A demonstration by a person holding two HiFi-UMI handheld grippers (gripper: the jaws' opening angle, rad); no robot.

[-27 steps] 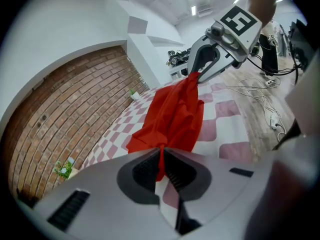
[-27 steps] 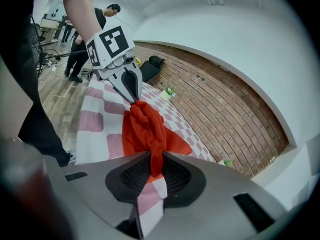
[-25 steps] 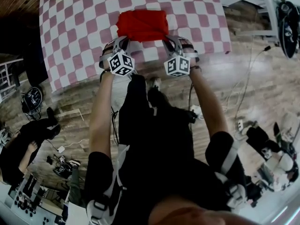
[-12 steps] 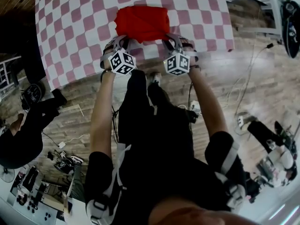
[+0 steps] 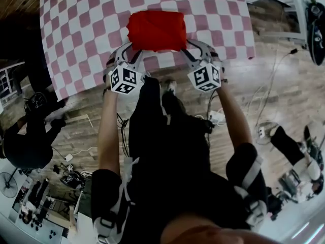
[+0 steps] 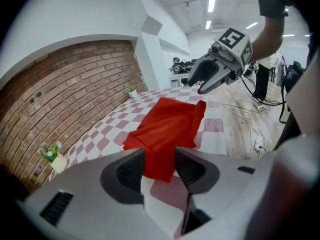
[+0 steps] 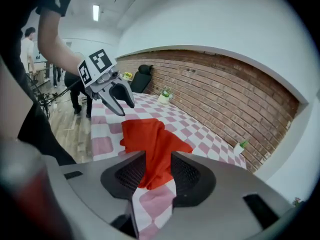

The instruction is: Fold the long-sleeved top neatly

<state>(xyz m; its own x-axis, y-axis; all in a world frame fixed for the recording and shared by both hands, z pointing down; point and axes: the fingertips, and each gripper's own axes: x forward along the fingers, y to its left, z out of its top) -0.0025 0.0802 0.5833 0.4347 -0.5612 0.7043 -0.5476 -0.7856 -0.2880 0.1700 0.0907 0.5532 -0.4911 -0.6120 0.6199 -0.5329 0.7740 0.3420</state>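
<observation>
**Left gripper** (image 6: 159, 156) and **right gripper** (image 7: 157, 159): the jaws of both have just been opening and stand well apart, their ribbed pads pressing on nothing. The top (image 5: 155, 30) shows through each gap but lies beyond the jaws, on the table. The grippers hover at its near edge, one at each corner.

**Top:** red, soft, folded to a rough rectangle, with the corner by the right gripper puckered up. It rests on a cloth (image 5: 86, 29) of pink and white checks that drapes the table.

**Room:** the floor (image 5: 284, 100) is wood plank, strewn with cables (image 6: 248, 126). A brick wall (image 6: 75, 89) runs along the table, with a small potted plant (image 6: 51, 154) on the cloth beside it.

**Hidden:** the table's far end is cut off, and how the sleeves lie within the fold cannot be made out.
</observation>
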